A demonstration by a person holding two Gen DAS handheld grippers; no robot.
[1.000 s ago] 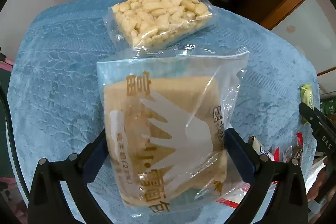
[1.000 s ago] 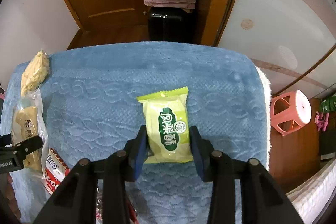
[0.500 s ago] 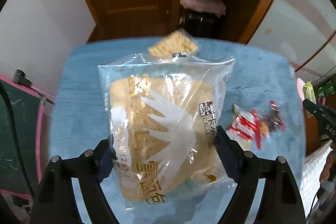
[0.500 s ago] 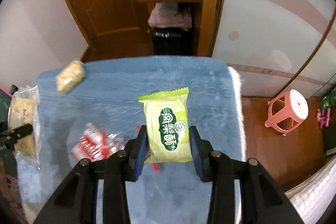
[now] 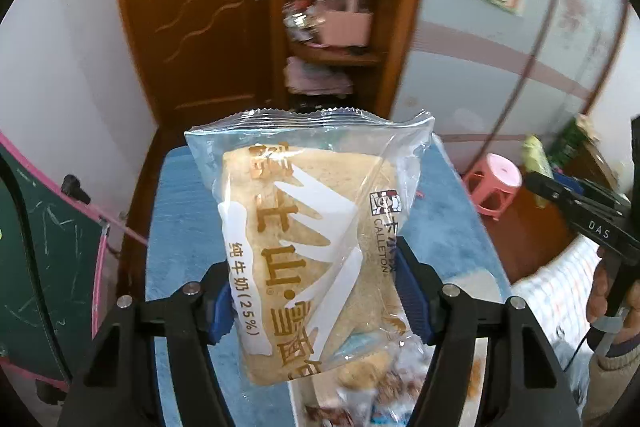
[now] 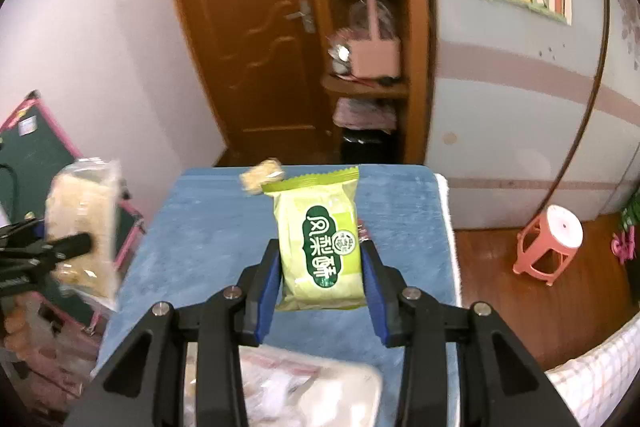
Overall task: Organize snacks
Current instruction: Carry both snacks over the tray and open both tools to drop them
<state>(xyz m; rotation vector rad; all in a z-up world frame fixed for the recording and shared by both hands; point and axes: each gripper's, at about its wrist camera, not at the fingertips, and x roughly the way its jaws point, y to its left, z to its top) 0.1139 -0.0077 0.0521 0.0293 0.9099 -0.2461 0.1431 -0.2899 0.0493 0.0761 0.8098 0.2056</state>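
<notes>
In the left wrist view, a green chalkboard with a pink frame point(image 5: 48, 247) leans at the far left, beside the blue textured cloth covering the bench point(image 5: 180, 227). The left gripper point(image 5: 316, 291) holds a clear plastic packet of tan sliced bread with gold and white print point(image 5: 308, 247) up above the bench, its blue-padded fingers point(image 5: 222, 307) pinching the packet from both sides at its lower half. Below the packet, at the near edge, lies a blurred heap of small wrapped snacks point(image 5: 384, 391). A pink plastic stool point(image 5: 496, 187) stands on the wooden floor to the right.

In the right wrist view, the bread packet shows at the far left, held off the side of the bench. A small clear packet of pale puffed-rice pieces point(image 6: 260, 179) lies at the far edge of the blue cloth. The right gripper point(image 6: 320, 287) holds a light green sealed snack pouch with a dark green label point(image 6: 320, 239) upright above the bench, fingers point(image 6: 270, 283) clamped on its two long edges. A white tray-like container point(image 6: 344, 379), blurred, sits under the gripper at the near edge.
</notes>
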